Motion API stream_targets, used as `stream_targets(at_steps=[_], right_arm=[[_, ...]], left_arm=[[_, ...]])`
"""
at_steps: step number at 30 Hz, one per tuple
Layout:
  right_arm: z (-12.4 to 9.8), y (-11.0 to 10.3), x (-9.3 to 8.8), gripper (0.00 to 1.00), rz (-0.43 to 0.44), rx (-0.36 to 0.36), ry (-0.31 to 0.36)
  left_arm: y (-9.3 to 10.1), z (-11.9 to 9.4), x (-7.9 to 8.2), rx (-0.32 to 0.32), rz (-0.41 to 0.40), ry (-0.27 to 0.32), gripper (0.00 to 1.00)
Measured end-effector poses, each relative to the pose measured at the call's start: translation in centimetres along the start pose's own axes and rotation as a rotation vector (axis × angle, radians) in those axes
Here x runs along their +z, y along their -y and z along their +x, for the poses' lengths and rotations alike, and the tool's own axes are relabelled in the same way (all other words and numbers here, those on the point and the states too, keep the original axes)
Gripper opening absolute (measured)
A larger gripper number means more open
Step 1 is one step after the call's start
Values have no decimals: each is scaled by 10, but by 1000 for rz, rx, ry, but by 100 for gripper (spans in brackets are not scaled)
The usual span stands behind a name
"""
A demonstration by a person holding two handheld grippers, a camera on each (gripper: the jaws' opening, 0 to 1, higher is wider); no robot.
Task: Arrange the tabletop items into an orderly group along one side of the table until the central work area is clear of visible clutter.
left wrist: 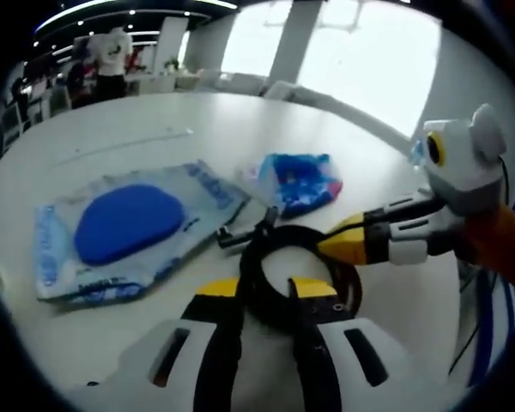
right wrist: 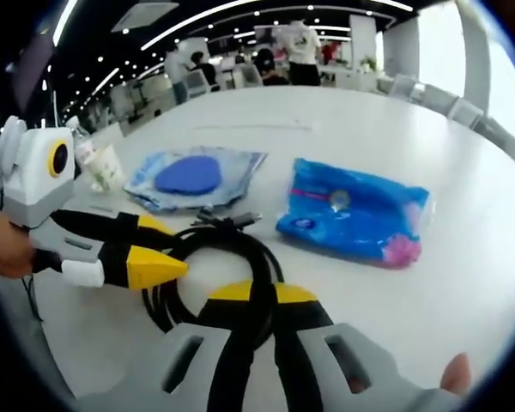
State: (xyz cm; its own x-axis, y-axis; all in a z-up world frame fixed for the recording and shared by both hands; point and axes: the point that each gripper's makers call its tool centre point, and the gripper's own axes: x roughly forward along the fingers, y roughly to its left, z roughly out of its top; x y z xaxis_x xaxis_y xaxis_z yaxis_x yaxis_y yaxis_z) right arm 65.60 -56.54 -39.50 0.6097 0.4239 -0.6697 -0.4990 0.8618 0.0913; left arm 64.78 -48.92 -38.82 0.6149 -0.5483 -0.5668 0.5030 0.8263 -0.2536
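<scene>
white round table (left wrist: 154, 129) | bright office, ceiling light strips | both grippers clenched on black cable (right wrist: 240, 249)

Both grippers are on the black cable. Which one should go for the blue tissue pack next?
Right, probably. In the right gripper view the tissue pack lies just ahead of the right gripper. The left gripper has the cable and the right gripper in its way.

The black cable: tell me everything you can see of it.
The black cable is a thin, rubbery-looking cord wound into a loose round coil, lying flat on the white table. Its plug ends poke out towards the wipes pack with the blue lid. The right gripper and the left gripper each close on a strand of the coil's rim from opposite sides.
</scene>
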Motion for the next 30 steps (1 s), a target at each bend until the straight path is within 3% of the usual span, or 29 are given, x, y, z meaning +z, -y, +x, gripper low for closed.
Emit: stream_targets(at_steps=[10,30], right_arm=[[-11,-2,4,6,22,0,4],[-31,-14,-11,5,30,3,-17]], left_arm=[[2,-4,4,7,12,5,13],[17,-21,-5,-9,36,-21,10]])
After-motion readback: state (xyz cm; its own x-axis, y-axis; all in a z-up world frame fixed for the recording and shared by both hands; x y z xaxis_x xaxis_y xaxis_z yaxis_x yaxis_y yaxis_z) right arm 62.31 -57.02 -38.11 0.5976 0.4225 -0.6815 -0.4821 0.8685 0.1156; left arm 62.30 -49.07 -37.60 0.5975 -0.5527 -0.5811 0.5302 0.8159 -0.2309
